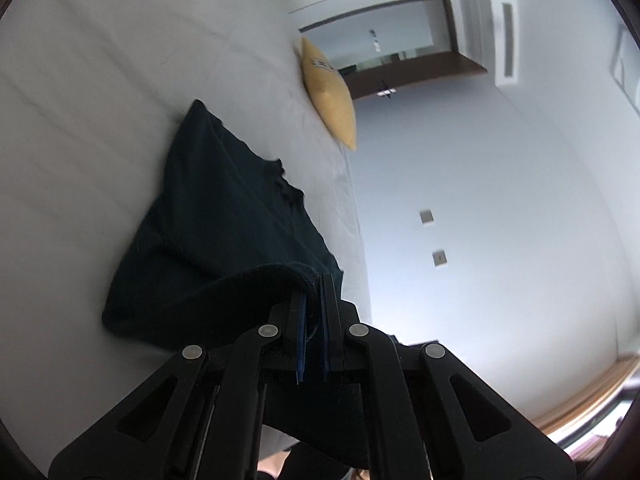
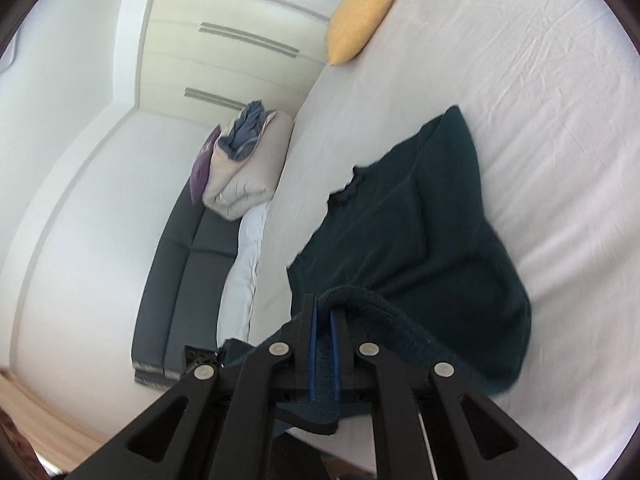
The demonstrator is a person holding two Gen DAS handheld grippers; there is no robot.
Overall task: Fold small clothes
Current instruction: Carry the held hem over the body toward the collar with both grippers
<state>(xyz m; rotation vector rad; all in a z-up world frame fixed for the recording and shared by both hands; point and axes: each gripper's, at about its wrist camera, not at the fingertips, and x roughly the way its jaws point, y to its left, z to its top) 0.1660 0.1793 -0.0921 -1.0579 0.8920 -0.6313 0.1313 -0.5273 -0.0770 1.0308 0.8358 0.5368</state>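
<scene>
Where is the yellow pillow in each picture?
Left wrist view: the yellow pillow is above the middle, at the bed's edge, beyond the dark garment.
Right wrist view: the pillow is at the top, right of the middle, again at the bed's edge, beyond the garment.
Shared landmark: the dark garment on the white sheet, with a gripper clamped on its near edge in each view.

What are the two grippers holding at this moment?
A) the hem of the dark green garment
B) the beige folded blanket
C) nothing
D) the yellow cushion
A: the left gripper and the right gripper are each shut on the rolled edge of the dark green garment lying on the white bed.
</scene>
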